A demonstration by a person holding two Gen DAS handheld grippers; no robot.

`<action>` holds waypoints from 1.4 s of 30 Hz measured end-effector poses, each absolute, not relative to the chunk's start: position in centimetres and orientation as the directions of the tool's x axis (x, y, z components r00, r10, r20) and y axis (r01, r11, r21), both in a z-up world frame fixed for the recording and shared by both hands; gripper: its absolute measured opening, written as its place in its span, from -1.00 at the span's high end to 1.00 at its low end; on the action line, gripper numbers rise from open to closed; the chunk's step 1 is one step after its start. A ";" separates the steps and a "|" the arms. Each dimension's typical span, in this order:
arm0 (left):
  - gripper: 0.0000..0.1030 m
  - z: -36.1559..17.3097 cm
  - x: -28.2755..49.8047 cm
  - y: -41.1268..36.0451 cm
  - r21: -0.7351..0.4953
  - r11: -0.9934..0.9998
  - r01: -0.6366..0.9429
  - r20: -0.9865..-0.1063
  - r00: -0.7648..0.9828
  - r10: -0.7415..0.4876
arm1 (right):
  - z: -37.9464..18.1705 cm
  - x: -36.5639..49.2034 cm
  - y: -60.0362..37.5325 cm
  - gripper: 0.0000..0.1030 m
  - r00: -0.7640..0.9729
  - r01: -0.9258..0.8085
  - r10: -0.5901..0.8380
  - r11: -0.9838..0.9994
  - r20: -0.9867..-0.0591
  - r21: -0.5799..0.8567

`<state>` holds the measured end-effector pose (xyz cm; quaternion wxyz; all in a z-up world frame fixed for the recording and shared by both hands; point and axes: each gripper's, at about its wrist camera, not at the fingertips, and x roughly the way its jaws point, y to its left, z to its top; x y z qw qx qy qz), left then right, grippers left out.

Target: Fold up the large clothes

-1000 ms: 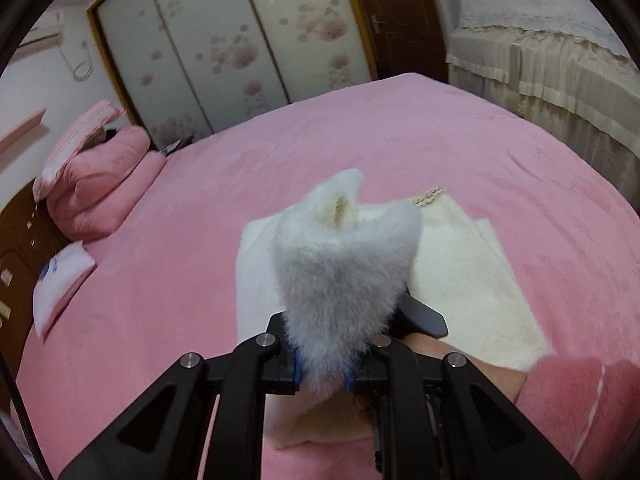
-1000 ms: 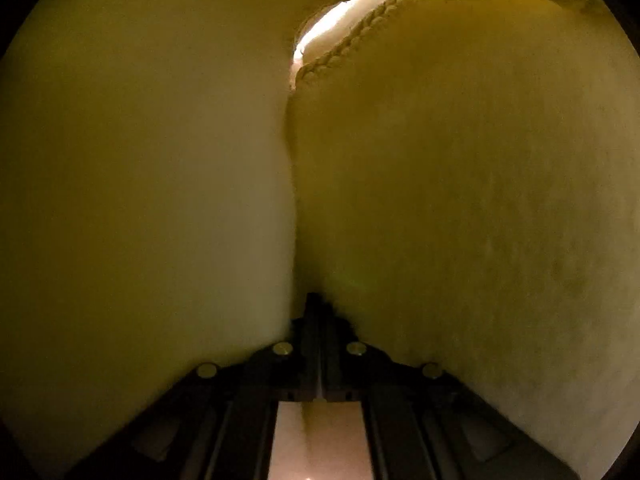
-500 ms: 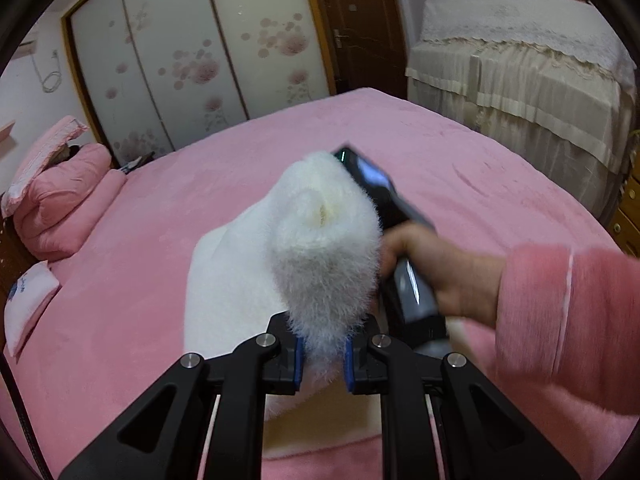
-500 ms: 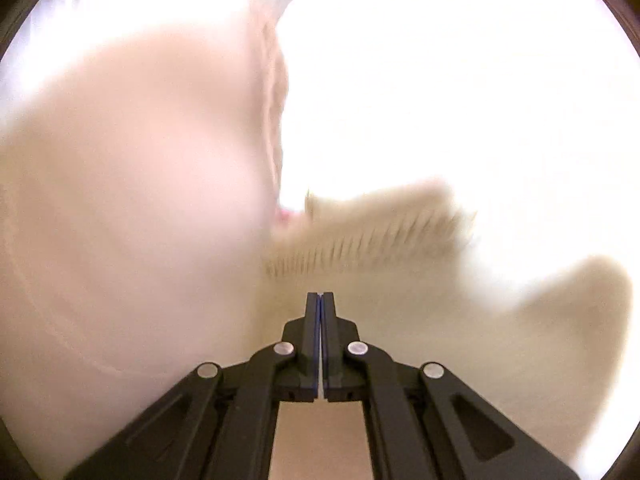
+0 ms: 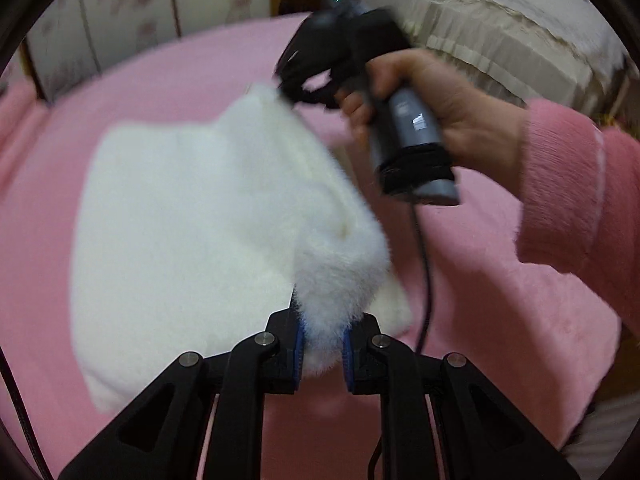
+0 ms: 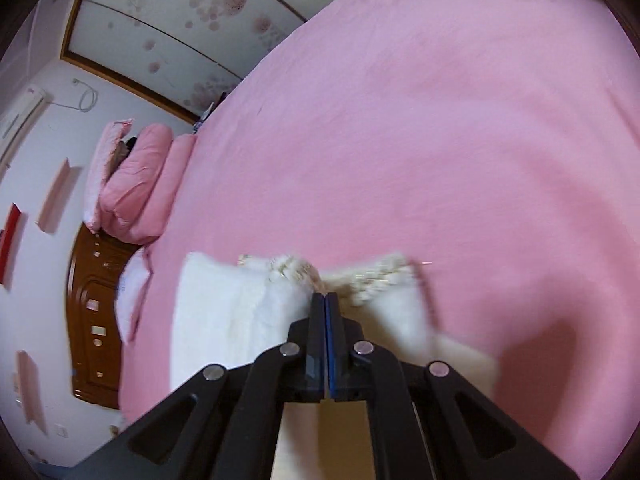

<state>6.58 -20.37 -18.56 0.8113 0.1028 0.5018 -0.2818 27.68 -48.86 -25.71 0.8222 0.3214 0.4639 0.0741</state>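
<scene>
A fluffy white garment [image 5: 188,216] lies folded on the pink bed [image 5: 472,264]. My left gripper [image 5: 323,344] is shut on a thick bunch of its near edge. My right gripper [image 5: 286,94] shows in the left wrist view, held by a hand in a pink sleeve, with its tips at the garment's far corner. In the right wrist view the right gripper [image 6: 325,300] has its jaws pressed together at the white garment's [image 6: 236,312] trimmed edge; whether fabric is pinched between them is not visible.
Pink pillows [image 6: 136,184] and a brown headboard [image 6: 96,320] are at the bed's head. Floral wardrobe doors [image 6: 192,12] stand behind the bed. A cream lace-covered piece of furniture [image 5: 500,28] stands beyond the bed's right side. A cable [image 5: 424,264] hangs from the right gripper.
The right gripper has come out from under the garment and swung up and away over the bed. The garment's top layer has spread flatter. The left gripper still holds its bunch.
</scene>
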 end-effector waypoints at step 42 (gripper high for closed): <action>-0.59 -16.2 13.4 -8.4 -0.182 0.941 0.284 -0.955 0.179 -0.238 | -15.4 19.2 -42.6 0.81 0.674 0.057 0.426 0.784 -0.603 0.618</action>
